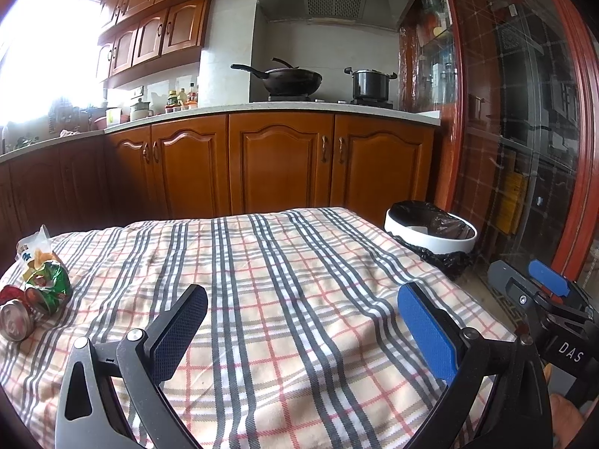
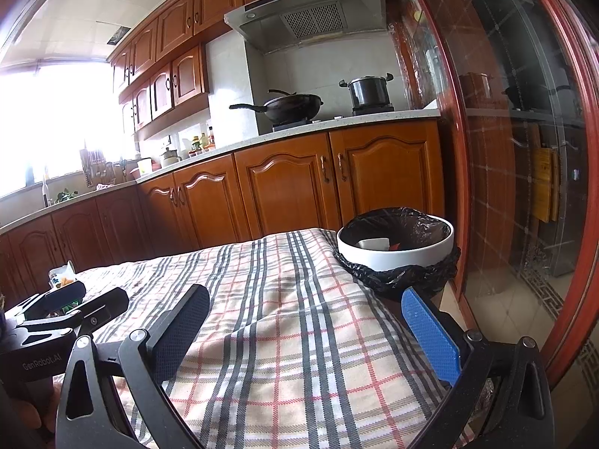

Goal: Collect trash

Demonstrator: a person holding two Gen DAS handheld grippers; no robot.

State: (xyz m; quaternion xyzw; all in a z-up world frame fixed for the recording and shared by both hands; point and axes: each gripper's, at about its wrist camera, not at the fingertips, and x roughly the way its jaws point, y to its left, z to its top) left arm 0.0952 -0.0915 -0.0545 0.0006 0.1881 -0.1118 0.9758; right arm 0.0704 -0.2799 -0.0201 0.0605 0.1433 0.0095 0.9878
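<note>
On the left edge of the checked tablecloth point(image 1: 284, 280) lies a pile of trash: a crumpled green wrapper point(image 1: 48, 288), a crushed red can point(image 1: 15, 318) and a white snack bag point(image 1: 33, 247). My left gripper point(image 1: 303, 318) hovers open over the middle of the cloth, right of the pile, holding nothing. My right gripper point(image 2: 305, 321) is open too and empty, above the cloth's right side, short of the trash bin point(image 2: 397, 258). The bin is white with a black liner and holds a white scrap. The left gripper point(image 2: 78, 299) hides most of the pile in the right wrist view.
Wooden kitchen cabinets point(image 1: 280, 164) run behind the table, with a wok point(image 1: 288, 78) and a pot point(image 1: 370, 84) on the stove. A glass sliding door with a red frame point(image 2: 524, 187) stands close on the right, beside the bin. The right gripper point(image 1: 528, 280) shows by the table's right edge.
</note>
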